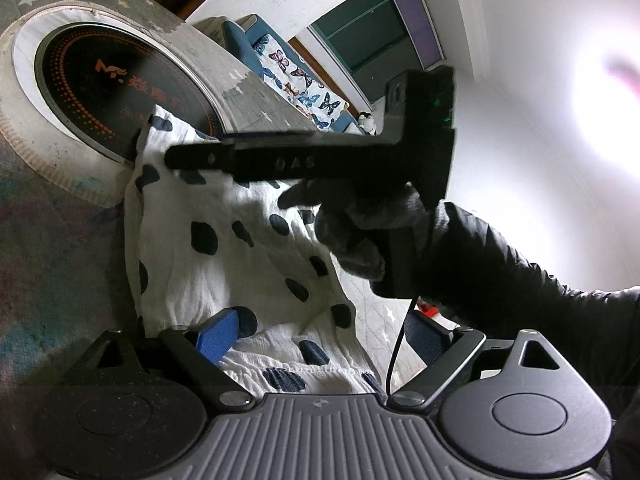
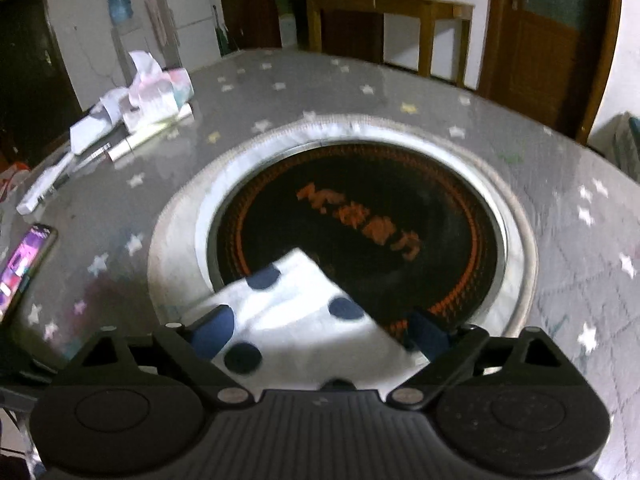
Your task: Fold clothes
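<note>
At the bottom of the right wrist view the right gripper (image 2: 320, 332) stands with its blue-padded jaws spread wide, and the white crinkled cloth with dark blue spots (image 2: 296, 320) lies between them without being pinched. A corner of that cloth reaches over the rim of the round black cooktop with orange dotted rings (image 2: 360, 220) sunk in the middle of the grey star-printed table cover (image 2: 560, 184). In the left wrist view the left gripper (image 1: 320, 332) is likewise open low in the frame, the cloth spread just ahead of it, and a black-gloved hand (image 1: 360, 232) carrying the other tool crosses the centre, hiding part of the fabric. At mid left lies a lit phone (image 2: 24, 264); in the upper left, crumpled white papers (image 2: 136, 100). Beyond stand a wooden table (image 2: 388, 20) and a brown door (image 2: 552, 40).
</note>
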Available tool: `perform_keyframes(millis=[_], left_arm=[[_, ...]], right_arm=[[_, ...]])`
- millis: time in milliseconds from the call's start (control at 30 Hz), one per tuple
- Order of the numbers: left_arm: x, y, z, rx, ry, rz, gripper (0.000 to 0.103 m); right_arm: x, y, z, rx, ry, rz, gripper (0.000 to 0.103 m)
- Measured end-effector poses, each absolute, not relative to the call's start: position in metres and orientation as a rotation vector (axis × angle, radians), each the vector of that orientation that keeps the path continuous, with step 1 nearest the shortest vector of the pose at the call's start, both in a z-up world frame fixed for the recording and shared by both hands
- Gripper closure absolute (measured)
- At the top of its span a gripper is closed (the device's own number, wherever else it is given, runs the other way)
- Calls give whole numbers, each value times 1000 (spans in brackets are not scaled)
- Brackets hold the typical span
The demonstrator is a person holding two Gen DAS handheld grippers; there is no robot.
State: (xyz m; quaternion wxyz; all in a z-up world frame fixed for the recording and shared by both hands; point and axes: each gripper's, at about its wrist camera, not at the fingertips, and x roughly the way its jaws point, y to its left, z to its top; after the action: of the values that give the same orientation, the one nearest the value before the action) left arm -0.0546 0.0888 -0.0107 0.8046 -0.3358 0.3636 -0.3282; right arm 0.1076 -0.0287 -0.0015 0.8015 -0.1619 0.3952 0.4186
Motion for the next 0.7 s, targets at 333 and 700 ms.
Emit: perform_keyframes(millis=[333,700], left_arm=[[-56,87,-9,-707,779,-683,10],[-62,80,-1,-655,773,-632,10]], right_arm=[[114,-7,-16,-398,847,882,18],[109,-49,0,-351,835,833,20]])
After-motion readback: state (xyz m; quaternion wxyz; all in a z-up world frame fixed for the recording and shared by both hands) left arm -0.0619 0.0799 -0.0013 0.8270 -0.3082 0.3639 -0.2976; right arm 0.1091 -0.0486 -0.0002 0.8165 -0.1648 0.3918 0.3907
